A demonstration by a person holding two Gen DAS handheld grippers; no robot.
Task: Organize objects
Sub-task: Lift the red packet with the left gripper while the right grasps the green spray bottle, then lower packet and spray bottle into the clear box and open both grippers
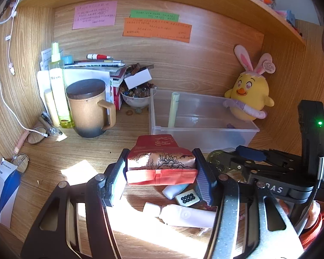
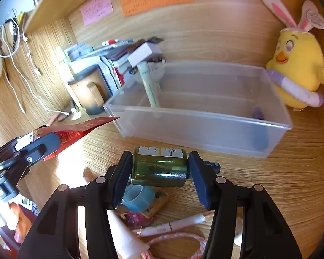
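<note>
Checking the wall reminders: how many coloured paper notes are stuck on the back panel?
3: pink note at left, green note to its right, orange note just under the green.

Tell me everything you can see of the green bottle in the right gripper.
The green bottle is small, of dark translucent glass, with a white and yellow label. It lies on its side, held above the desk clutter between the right gripper pads, which press its two ends. The clear plastic bin stands just beyond it.

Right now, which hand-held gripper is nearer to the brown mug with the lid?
Left. The left hand-held gripper, holding the red packet, sits just right of the mug. The right hand-held gripper, holding the green bottle, is farther right.
</note>
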